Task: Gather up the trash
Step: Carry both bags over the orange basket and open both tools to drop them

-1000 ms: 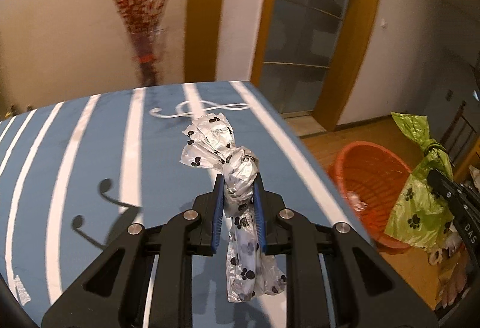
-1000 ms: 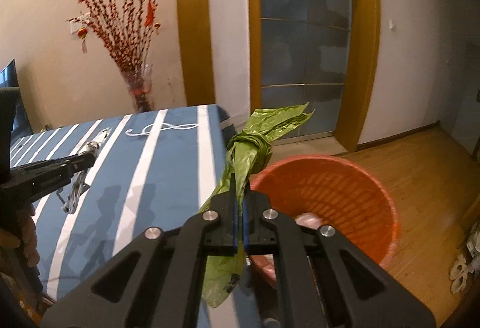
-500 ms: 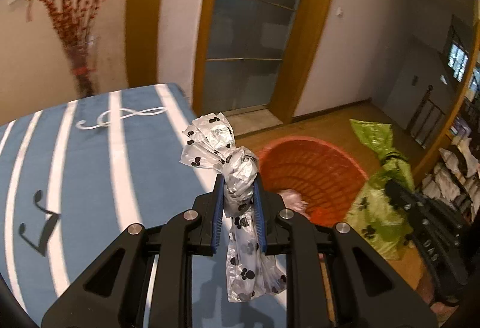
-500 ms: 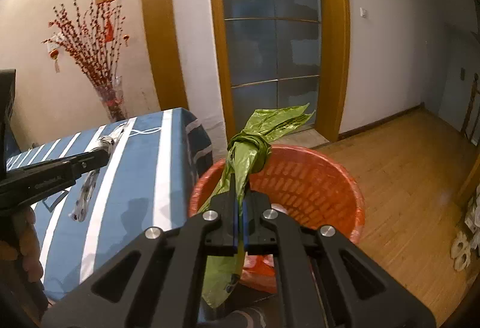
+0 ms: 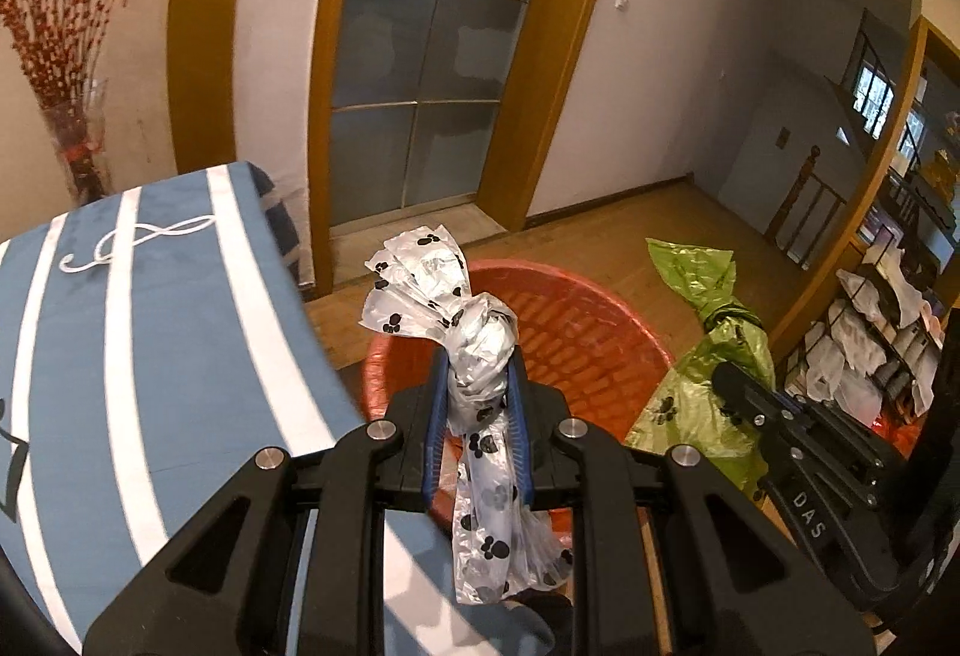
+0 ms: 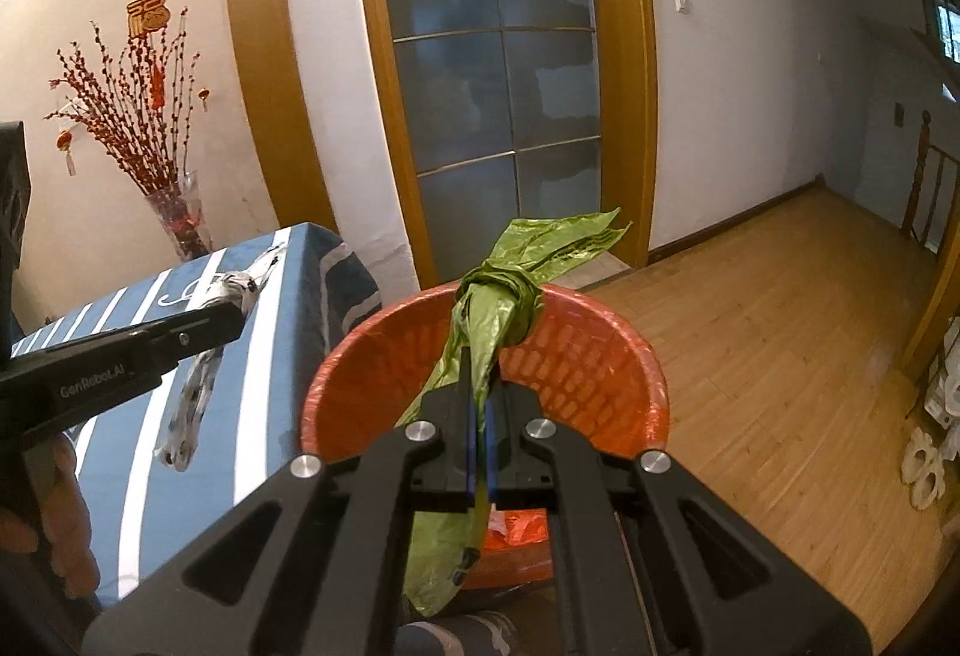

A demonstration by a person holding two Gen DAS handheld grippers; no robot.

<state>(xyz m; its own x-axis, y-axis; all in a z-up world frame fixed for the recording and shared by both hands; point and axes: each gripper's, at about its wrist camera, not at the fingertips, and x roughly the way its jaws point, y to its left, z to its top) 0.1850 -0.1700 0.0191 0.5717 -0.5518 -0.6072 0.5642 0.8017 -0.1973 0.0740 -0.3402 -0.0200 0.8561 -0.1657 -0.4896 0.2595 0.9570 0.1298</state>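
With the left gripper (image 5: 477, 392) clenched on the knotted clear bag (image 5: 474, 374) and the right gripper (image 6: 478, 404) pinching the green bag (image 6: 498, 308), carry both crinkly films fully over the red mesh basket (image 6: 600, 350) (beside the table (image 5: 150, 332)) before releasing.

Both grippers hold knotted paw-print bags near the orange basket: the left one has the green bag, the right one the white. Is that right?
No, the colours are swapped. In the left wrist view the left gripper is clamped on the white paw-print bag; in the right wrist view the right gripper pinches the green bag. Both are knotted and near the orange basket.
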